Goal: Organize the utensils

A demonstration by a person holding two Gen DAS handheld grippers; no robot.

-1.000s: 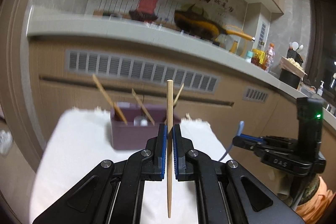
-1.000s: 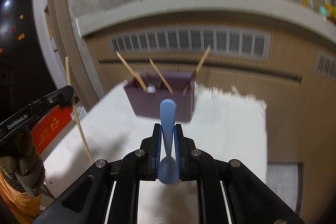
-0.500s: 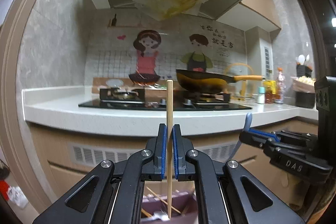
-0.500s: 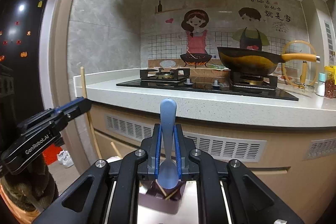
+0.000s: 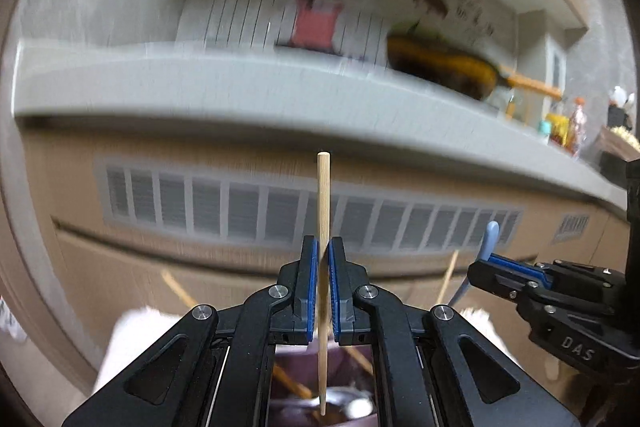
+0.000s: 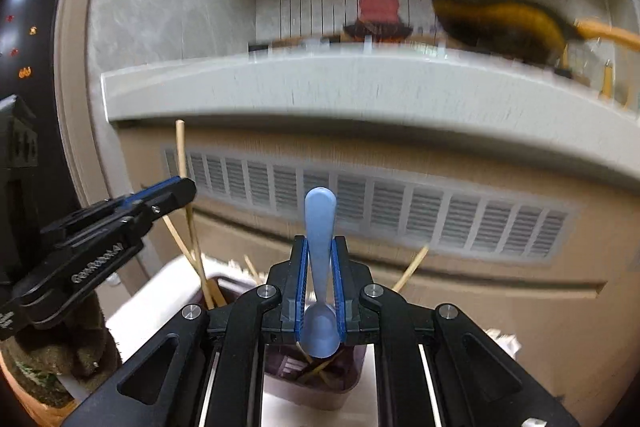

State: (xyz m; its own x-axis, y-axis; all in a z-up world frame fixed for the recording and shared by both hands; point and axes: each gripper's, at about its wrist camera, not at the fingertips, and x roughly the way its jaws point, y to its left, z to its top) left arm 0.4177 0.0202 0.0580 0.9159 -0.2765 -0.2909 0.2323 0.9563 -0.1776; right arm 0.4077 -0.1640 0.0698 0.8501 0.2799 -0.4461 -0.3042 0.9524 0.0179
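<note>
My left gripper [image 5: 323,259] is shut on an upright wooden chopstick [image 5: 322,195], whose lower tip hangs over the purple utensil holder [image 5: 320,387] just below the jaws. My right gripper [image 6: 320,259] is shut on a light blue spoon [image 6: 320,227], handle up and bowl down, above the same purple holder [image 6: 316,383]. Several chopsticks [image 6: 412,267] lean in the holder. In the left wrist view the right gripper [image 5: 486,263] with its spoon shows at the right. In the right wrist view the left gripper [image 6: 176,195] with its chopstick [image 6: 182,163] shows at the left.
The holder stands on a white cloth-covered surface [image 6: 152,307]. Behind it runs a kitchen counter [image 5: 240,91] with vented cabinet fronts [image 5: 240,203]. A yellow-handled pan [image 6: 500,23] sits on the stove. A gloved hand [image 6: 52,359] holds the left gripper.
Both views have swung from the stove and wall back down toward the cabinet front and the holder. Both grippers kept their grip on the chopstick and the spoon.
</note>
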